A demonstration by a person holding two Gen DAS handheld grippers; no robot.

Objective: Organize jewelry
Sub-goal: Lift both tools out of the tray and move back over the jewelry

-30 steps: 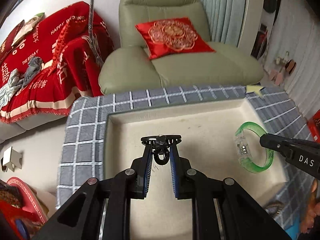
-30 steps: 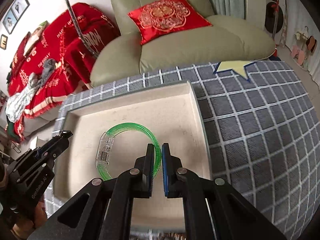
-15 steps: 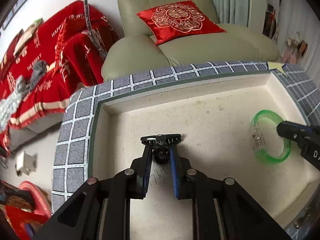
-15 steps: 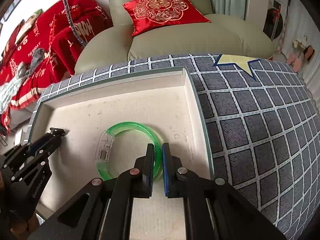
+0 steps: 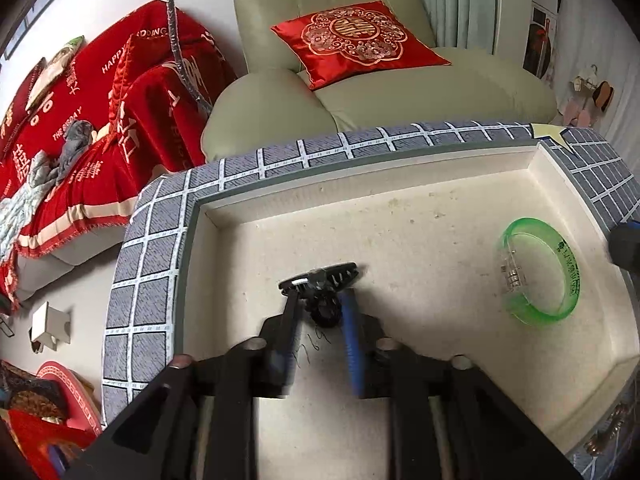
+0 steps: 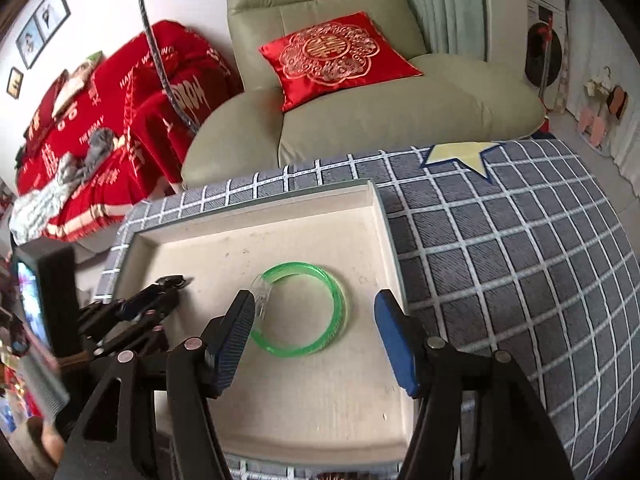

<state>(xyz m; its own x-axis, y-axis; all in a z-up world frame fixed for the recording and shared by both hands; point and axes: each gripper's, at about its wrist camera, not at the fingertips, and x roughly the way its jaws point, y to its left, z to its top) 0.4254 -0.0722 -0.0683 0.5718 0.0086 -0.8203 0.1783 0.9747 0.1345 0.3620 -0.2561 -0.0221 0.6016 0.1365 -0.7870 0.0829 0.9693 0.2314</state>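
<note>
A black hair clip (image 5: 320, 280) lies on the floor of the cream tray (image 5: 360, 188), between the fingertips of my left gripper (image 5: 320, 296). Its jaws are opening and the pads stand just off the clip. A clear green bangle (image 6: 304, 308) lies flat on the tray (image 6: 260, 220) near its right wall. My right gripper (image 6: 314, 296) hovers over it with jaws opening wide, a finger on either side and neither touching it. The left wrist view shows the bangle (image 5: 536, 272) and the right gripper's tip (image 5: 624, 244) at the far right. In the right wrist view, the left gripper (image 6: 168, 284) is at the tray's left.
The tray sits on a grey checked cloth (image 6: 500, 260) with a yellow star (image 6: 456, 156). Behind it stand a green armchair (image 5: 400, 100) with a red cushion (image 5: 356, 40) and a sofa under a red throw (image 5: 100, 120). A lit screen (image 6: 28, 300) shows at the far left.
Both grippers went from shut to open. The clip left the left gripper's pads and the bangle left the right gripper's pads; both lie on the tray floor. The right gripper drew back.
</note>
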